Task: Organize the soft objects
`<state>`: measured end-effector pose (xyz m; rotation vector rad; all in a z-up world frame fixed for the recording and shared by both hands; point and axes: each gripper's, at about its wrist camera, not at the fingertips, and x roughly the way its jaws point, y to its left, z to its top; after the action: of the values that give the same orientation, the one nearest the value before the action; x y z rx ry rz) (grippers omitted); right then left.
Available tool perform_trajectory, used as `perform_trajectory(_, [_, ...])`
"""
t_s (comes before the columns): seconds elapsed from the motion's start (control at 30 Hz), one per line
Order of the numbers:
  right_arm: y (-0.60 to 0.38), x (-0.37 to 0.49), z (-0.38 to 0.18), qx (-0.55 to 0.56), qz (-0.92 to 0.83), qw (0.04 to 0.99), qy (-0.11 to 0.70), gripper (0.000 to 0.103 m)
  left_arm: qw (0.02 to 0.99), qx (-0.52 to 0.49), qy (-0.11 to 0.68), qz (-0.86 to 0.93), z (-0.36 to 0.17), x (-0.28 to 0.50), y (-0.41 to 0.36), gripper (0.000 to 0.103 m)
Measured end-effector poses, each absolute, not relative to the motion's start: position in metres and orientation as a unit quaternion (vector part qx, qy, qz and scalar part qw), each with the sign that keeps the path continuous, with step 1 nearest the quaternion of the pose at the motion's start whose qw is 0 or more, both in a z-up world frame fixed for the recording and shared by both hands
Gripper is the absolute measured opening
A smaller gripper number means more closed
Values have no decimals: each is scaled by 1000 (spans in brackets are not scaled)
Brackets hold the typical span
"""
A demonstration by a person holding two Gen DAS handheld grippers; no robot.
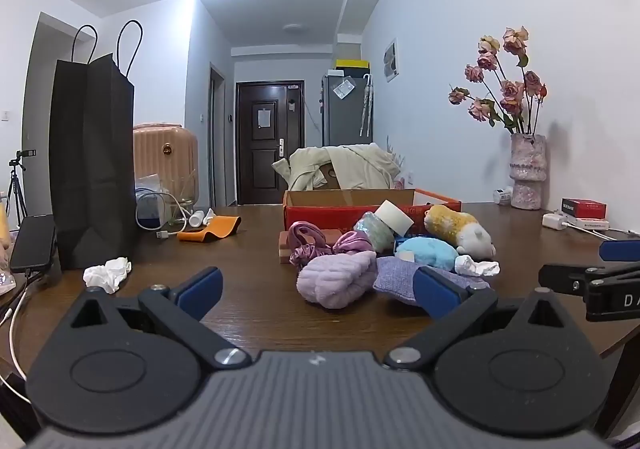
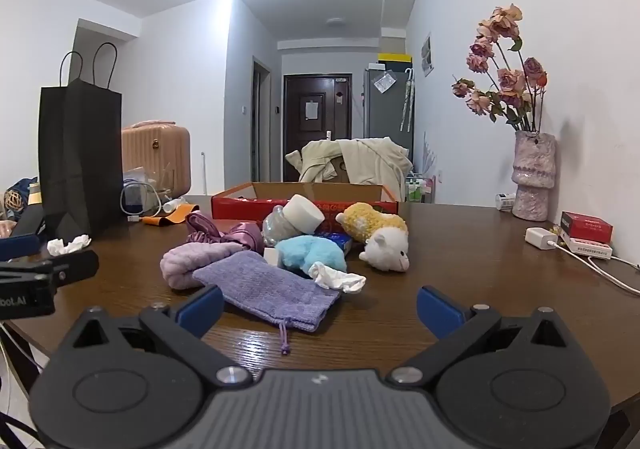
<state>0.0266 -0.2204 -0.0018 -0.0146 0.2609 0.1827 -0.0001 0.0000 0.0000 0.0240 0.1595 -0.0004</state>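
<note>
A heap of soft things lies mid-table before a red cardboard box (image 1: 320, 211) (image 2: 240, 205): a lilac fluffy pouch (image 1: 336, 281) (image 2: 188, 259), a purple knit drawstring bag (image 1: 394, 279) (image 2: 272, 285), a blue plush (image 1: 428, 253) (image 2: 310, 253), a yellow-and-white plush animal (image 1: 460, 231) (image 2: 380, 235), purple satin scrunchies (image 1: 320, 243) (image 2: 224, 233), a white foam roll (image 1: 396, 216) (image 2: 304, 213) and crumpled tissue (image 1: 478, 267) (image 2: 338, 277). My left gripper (image 1: 316, 295) is open and empty, just short of the lilac pouch. My right gripper (image 2: 318, 307) is open and empty, just short of the knit bag.
A tall black paper bag (image 1: 94, 165) (image 2: 80, 157) stands at the left, with a crumpled tissue (image 1: 106, 273) by it. An orange strap (image 1: 210, 229), cables and a phone (image 1: 34, 243) lie left. A vase of dried roses (image 1: 528, 169) (image 2: 534, 173), small boxes and a charger (image 2: 540, 237) sit at the right.
</note>
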Motion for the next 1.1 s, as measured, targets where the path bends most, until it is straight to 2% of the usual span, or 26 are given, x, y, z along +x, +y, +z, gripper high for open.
perform_trajectory(1.1, [-220,28,-2,-6,91,987,132,103,997,19,76,-3,3,1,-3,103])
